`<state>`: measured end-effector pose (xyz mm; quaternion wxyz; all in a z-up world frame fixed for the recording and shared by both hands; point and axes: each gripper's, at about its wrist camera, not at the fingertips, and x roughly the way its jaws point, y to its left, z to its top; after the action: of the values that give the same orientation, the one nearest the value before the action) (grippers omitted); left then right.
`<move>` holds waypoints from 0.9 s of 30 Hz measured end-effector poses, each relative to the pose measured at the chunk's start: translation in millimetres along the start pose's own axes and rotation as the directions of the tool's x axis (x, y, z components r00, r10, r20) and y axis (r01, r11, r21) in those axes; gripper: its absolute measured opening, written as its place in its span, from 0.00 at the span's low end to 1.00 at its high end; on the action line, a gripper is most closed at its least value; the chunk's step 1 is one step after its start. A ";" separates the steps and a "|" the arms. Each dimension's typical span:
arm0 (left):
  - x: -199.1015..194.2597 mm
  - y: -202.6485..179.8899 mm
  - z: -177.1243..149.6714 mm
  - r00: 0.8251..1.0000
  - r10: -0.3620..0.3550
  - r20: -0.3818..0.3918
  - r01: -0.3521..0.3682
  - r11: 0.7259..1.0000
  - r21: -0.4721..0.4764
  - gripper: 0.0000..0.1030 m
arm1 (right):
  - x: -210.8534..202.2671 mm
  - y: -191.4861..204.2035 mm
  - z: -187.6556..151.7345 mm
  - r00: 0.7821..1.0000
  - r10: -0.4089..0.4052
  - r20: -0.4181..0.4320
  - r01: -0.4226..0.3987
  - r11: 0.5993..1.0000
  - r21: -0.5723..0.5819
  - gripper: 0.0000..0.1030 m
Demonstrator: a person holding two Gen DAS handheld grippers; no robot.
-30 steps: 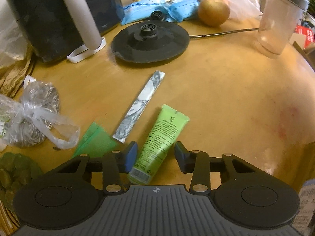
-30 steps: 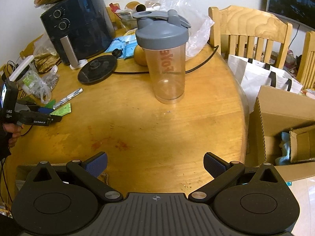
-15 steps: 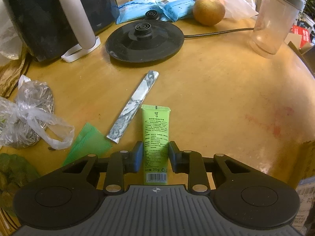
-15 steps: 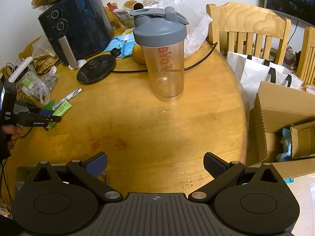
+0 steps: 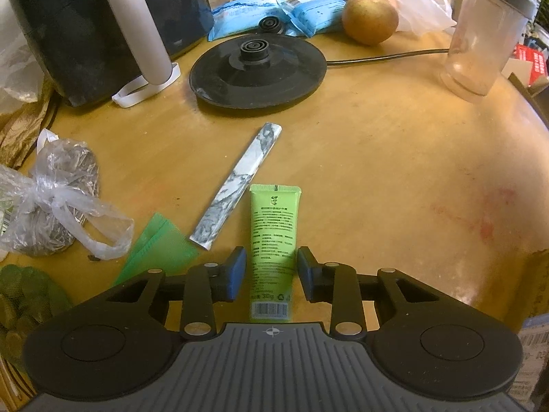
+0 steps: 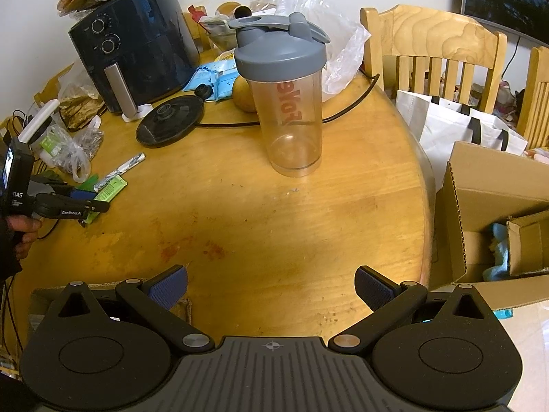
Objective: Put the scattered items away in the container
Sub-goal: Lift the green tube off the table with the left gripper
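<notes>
A green tube (image 5: 273,240) lies on the wooden table between the two fingers of my left gripper (image 5: 271,271), which is shut on it. A silver-white sachet (image 5: 236,185) lies just left of the tube, and a green packet (image 5: 158,250) lies further left. In the right wrist view the left gripper (image 6: 85,202) and the green tube (image 6: 111,187) show at the far left. My right gripper (image 6: 271,288) is open and empty above the table's near edge. An open cardboard box (image 6: 490,206) stands on the floor to the right.
A black air fryer (image 5: 85,17), a kettle base (image 5: 257,68) with its cord, a brown fruit (image 5: 370,19), blue packets (image 5: 274,7) and a clear shaker bottle (image 6: 286,103) stand on the table. A tied plastic bag (image 5: 51,195) lies left. Chairs (image 6: 432,58) and a white bag (image 6: 456,127) stand right.
My left gripper has closed onto the green tube, which has turned from slanted to straight along the fingers. The right gripper has drifted a little closer to the shaker bottle.
</notes>
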<state>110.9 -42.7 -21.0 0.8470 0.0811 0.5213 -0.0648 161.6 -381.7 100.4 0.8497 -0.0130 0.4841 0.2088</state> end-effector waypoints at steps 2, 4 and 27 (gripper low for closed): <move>0.1 0.9 -0.3 1.000 -0.010 0.001 0.010 1.000 -0.007 0.27 | -0.1 0.0 -0.5 1.000 0.003 0.000 -0.003 1.000 0.000 1.00; -0.1 0.0 -1.5 1.000 -0.007 0.004 0.007 1.000 -0.009 0.27 | 0.0 0.6 -1.1 1.000 0.003 0.001 -0.003 1.000 0.001 1.00; -67.0 -21.1 -12.2 0.991 -0.065 0.120 0.085 0.982 -0.169 0.27 | 1.9 13.9 5.8 0.998 0.061 0.008 -0.060 0.996 -0.061 1.00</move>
<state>66.1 -59.2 32.0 0.8762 -0.0166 0.4784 -0.0554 162.1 -367.0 104.4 0.8446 -0.0230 0.4734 0.2491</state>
